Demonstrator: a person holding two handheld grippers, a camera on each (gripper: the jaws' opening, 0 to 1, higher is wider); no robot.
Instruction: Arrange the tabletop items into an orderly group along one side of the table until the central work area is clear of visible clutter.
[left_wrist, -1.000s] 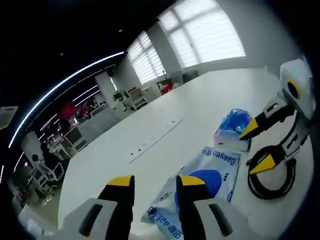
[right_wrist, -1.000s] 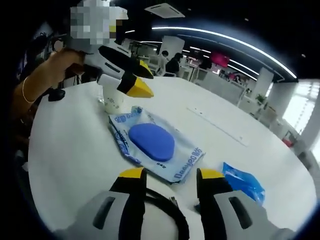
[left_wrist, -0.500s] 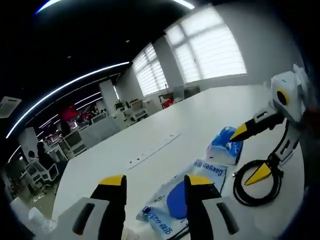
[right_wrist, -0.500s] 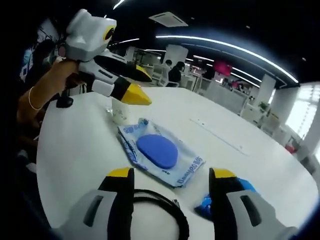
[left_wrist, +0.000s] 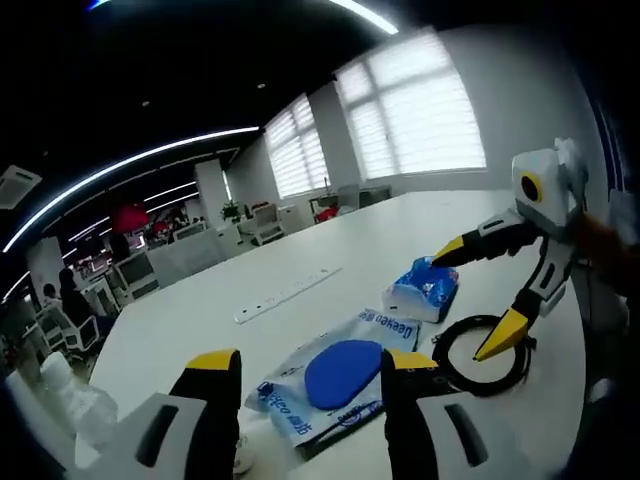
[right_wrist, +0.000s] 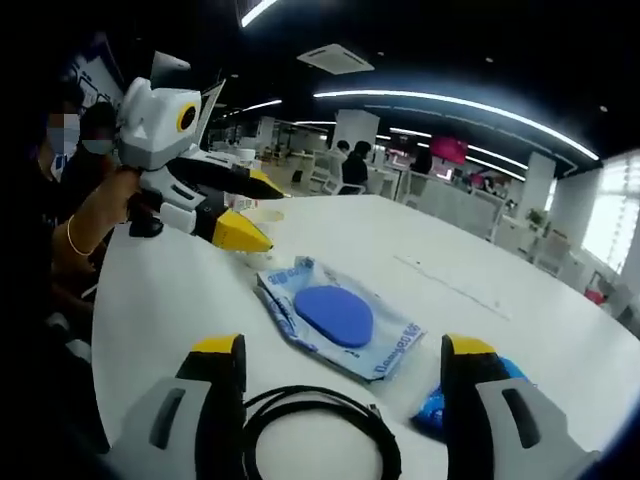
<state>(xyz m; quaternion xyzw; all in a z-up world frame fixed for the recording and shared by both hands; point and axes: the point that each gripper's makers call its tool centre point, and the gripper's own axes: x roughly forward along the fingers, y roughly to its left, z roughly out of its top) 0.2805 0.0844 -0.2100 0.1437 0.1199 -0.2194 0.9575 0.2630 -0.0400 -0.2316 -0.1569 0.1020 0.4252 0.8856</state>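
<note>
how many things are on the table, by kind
Wipes pack: 1
Blue crumpled bag: 1
Black cable coil: 1
Cup: 1, partly hidden behind the left gripper
Clear plastic bottle: 1, at the table edge
Total: 5
</note>
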